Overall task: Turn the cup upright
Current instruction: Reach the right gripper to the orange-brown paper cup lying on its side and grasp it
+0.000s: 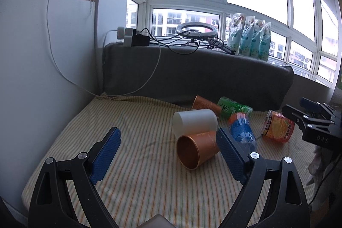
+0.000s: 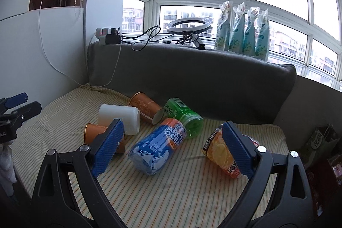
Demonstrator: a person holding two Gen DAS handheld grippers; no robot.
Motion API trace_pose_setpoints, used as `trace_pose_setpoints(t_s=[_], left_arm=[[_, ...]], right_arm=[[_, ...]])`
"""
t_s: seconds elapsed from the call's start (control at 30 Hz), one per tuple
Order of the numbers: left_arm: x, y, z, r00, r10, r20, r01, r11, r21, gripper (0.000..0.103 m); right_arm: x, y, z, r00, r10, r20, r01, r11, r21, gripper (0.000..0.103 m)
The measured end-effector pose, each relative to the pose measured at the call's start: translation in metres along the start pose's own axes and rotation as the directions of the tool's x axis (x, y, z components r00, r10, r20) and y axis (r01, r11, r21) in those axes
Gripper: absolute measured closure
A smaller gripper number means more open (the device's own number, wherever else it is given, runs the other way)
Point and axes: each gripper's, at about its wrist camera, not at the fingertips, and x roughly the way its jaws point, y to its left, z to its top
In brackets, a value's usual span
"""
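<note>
copper cup [image 1: 197, 149] on its side | left claw [image 1: 168, 146] agape

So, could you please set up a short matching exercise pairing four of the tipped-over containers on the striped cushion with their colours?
Things:
1. cup nearest the left gripper
2. cup beside it
3. bottle by the grey backrest
4. bottle between the right gripper's fingers

Colours:
A. green
B. blue with an orange band
C. copper-brown
D. white

Pairs: 1-C, 2-D, 3-A, 4-B
</note>
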Motion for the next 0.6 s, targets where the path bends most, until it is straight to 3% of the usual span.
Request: trace_pose_setpoints(t_s=[0.23,0.37,0.47,0.6], left_arm=[[0.003,0.005,-0.013,0.998,0.009,-0.055,-0.008,1.000,0.027,0.013],[0.003,0.006,-0.017,0.997,0.009,-0.075,-0.007,1.000,0.031,0.013],[0.006,0.009,-0.021,0.996,0.012,-0.093,-0.009,1.000,0.027,0.013],[0.009,0.011,-0.024,0.994,0.018,-0.110,-0.015,0.999,0.028,0.013]], right_arm=[[0.043,0.011,0.017,0.990,0.120,-0.079,-0.128,0.985,-0.111,0.008],[0.073,0.023,0.029,0.971,0.190,-0.147,-0.221,0.946,-0.238,0.008],[0.095,0.027,0.037,0.962,0.194,-0.193,-0.246,0.922,-0.299,0.008],[0.133,0.029,0.050,0.929,0.224,-0.295,-0.313,0.902,-0.298,0.008]])
